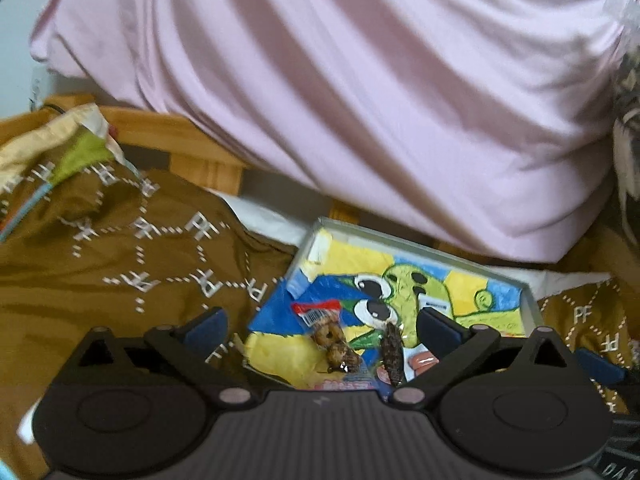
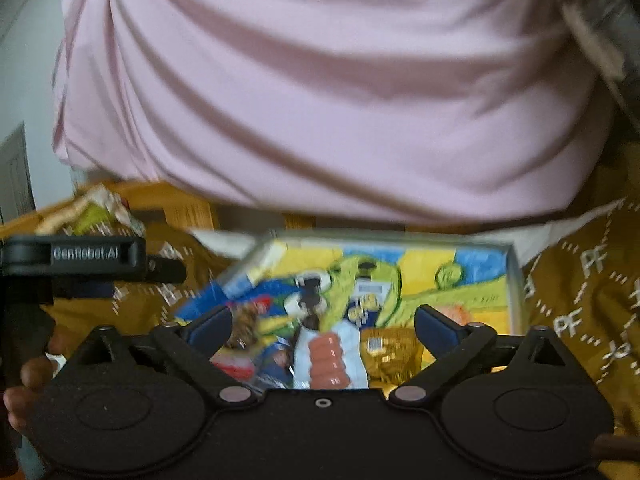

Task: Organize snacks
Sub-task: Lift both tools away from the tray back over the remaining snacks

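On the brown bedcover [image 1: 132, 256], printed with white letters, sits a shallow tray [image 1: 530, 300] lined with a bright cartoon picture in yellow, blue and green. Snacks lie inside it: a packet of small brown cakes [image 1: 332, 340], a dark stick-shaped snack [image 1: 391, 354], a sausage in a clear wrapper [image 2: 326, 358] and a gold packet [image 2: 390, 354]. Behind the tray hangs a pink cloth [image 1: 360, 80] over a wooden frame [image 1: 160, 128]. Both the left gripper [image 1: 320, 322] and the right gripper [image 2: 323, 322] hover above the tray, jaws spread wide, pinching nothing.
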`<state>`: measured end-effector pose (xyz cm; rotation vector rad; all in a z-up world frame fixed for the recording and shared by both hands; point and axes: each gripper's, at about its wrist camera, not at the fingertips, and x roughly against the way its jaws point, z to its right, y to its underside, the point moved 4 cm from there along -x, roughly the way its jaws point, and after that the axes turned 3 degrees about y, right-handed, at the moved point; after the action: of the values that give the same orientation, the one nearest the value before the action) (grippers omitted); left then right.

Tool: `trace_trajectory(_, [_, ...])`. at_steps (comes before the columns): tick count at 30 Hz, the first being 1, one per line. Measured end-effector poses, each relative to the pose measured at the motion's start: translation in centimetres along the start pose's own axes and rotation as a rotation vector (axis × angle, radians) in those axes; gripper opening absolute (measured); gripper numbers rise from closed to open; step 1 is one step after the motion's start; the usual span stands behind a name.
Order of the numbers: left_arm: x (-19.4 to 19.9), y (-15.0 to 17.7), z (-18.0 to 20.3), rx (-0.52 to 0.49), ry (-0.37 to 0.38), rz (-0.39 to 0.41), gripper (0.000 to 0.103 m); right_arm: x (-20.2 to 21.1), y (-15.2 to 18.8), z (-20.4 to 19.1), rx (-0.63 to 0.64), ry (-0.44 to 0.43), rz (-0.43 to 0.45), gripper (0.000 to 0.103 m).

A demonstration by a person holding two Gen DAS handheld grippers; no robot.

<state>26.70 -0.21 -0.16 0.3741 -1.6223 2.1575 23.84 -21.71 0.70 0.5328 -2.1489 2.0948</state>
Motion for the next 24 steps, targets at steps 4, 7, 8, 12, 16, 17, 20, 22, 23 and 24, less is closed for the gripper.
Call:
trace_trajectory(4, [4.1,-0.2,0.1,-0.02,-0.005,0.061,0.102,3.6,-1.1,-0.5,0.002,-0.002,0.077,0.102])
trace_trajectory(7, [7.1,0.0,0.3,-0.04,-0.01,0.11,0.102,6.1,-1.3,-0.8,-0.001,-0.005,0.108,0.102])
trace_trajectory(8, [8.0,0.2,0.3,-0.043,-0.012,0.123,0.103,6.9,-1.3,-0.9,-0.004,-0.008,0.115,0.102])
trace_trajectory(12, [11.4,1.4,-0.1,-0.026,-0.011,0.147,0.103,10.4,-1.1,-1.3,-0.007,-0.014,0.144,0.102])
trace_trajectory(16, [14.2,3.2,-0.9,-0.019,-0.023,0.158,0.103,13.6,-0.7,-1.8,0.019,-0.009,0.169,0.102])
trace_trajectory(17, [14.7,3.7,-1.1,-0.02,-0.029,0.16,0.103,14.2,-0.6,-2.0,0.031,-0.009,0.175,0.102])
trace_trajectory(20, [16.4,4.9,-1.6,-0.026,-0.039,0.163,0.103,16.0,0.0,-2.6,0.052,-0.004,0.187,0.102])
trace_trajectory(22, [17.3,5.8,-1.8,-0.036,-0.047,0.162,0.103,16.9,0.5,-3.0,0.053,-0.012,0.178,0.102])
trace_trajectory(23, [17.7,6.2,-2.0,-0.041,-0.052,0.159,0.103,17.3,0.8,-3.2,0.054,-0.015,0.169,0.102])
trace_trajectory(24, [18.0,6.5,-2.0,-0.046,-0.056,0.154,0.103,17.6,1.1,-3.3,0.056,-0.016,0.161,0.102])
